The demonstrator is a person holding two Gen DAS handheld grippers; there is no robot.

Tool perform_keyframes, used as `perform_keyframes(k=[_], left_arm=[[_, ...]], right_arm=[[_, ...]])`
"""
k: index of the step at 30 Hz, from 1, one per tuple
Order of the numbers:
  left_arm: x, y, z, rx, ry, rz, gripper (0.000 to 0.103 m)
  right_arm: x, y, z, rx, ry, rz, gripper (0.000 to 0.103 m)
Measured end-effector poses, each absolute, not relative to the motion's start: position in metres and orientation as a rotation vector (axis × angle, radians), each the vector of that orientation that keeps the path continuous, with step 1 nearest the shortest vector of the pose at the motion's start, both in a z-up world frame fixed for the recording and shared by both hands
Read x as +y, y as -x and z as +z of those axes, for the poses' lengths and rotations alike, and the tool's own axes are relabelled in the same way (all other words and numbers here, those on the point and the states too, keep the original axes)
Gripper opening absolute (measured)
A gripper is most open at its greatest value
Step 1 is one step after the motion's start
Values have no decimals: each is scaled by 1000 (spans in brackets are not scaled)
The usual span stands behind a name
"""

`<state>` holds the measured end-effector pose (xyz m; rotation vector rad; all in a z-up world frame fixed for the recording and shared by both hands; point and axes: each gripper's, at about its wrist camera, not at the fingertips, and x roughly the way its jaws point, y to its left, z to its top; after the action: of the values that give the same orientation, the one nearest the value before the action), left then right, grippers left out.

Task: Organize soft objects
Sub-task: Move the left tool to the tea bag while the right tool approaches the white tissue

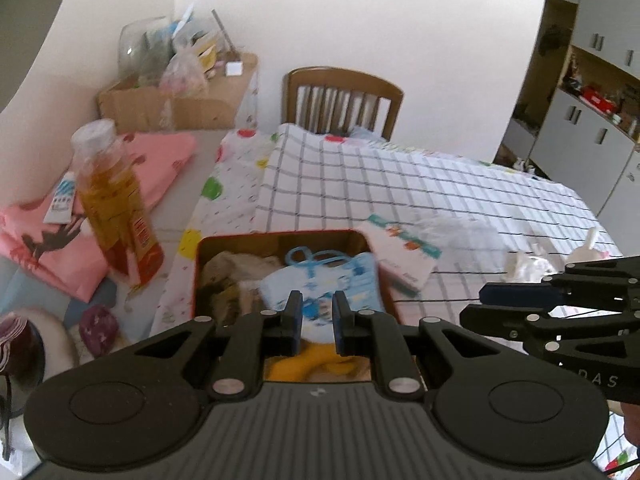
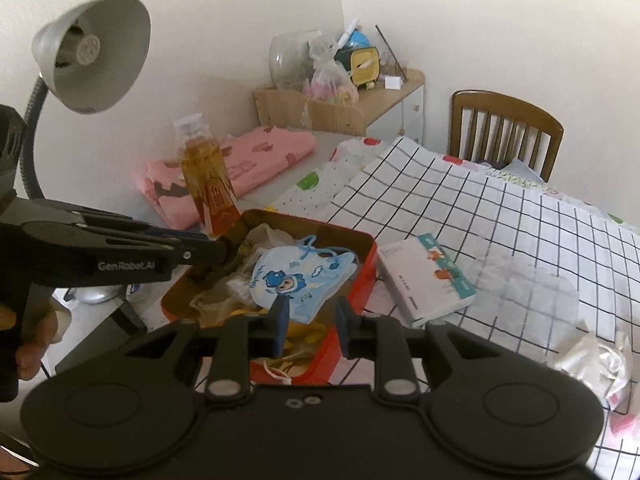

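Hovering over the red tin point(image 2: 362, 276), the right gripper point(image 2: 310, 322) has its fingers spread and empty just above the blue child's mask point(image 2: 296, 280) lying inside, while the left gripper point(image 2: 212, 246) looks closed at the tin's far corner, though on what I cannot tell. Packing appears under way; next, probably, the tissue pack point(image 2: 426, 280) beside the tin.

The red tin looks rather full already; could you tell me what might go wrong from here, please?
1. The blue child's mask lies loosely on top of the heap in the red tin, so it could slide out when nudged.
2. The tall bottle of amber liquid stands right beside the tin's far corner, close to the left gripper; a bump might topple it.
3. The tissue pack sits close beside the tin and could be pushed aside.
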<state>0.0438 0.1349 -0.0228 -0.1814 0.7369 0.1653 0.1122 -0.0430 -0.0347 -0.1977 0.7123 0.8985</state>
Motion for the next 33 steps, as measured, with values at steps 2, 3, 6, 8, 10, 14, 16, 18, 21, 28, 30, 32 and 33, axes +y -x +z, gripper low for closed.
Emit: perform_keyframes(k=[2,3,6,8,10,14,16,18,21,28,30,32,33], left_arm=[[125,-45,-18,723,180,149,15],[119,-46,-16,715,180,138,16],[104,-49,-11,691,181,108,45],[92,-51,-8,663,185,82,55],[80,-56,-7,658,181,66,55],[55,-67,-6,654,165,28,56],[45,-71,-7,649,161,17,64],[33,-76,-8,641,156,4,67],[13,-86,-12,643,144,-16,68],[-29,-107,-22,634,125,-73,80],[-39,-113,-25,633,126,-85,84],[-48,-120,-29,634,126,-94,85],[-52,-123,-31,636,123,-95,86]], right_arm=[[-54,-112,-31,700,183,890,24],[-60,-112,-29,692,178,886,24],[-78,-110,-24,657,174,857,25],[-89,-109,-21,643,171,845,25],[-101,-111,-20,640,160,830,26],[-132,-115,-18,622,125,795,55],[-147,-117,-19,612,121,778,55],[-160,-122,-20,616,116,760,55],[-180,-130,-22,626,106,726,56],[-226,-150,-33,650,82,663,63],[-235,-156,-37,660,77,649,63],[-244,-165,-41,673,68,634,65],[-249,-169,-44,679,60,629,71]])
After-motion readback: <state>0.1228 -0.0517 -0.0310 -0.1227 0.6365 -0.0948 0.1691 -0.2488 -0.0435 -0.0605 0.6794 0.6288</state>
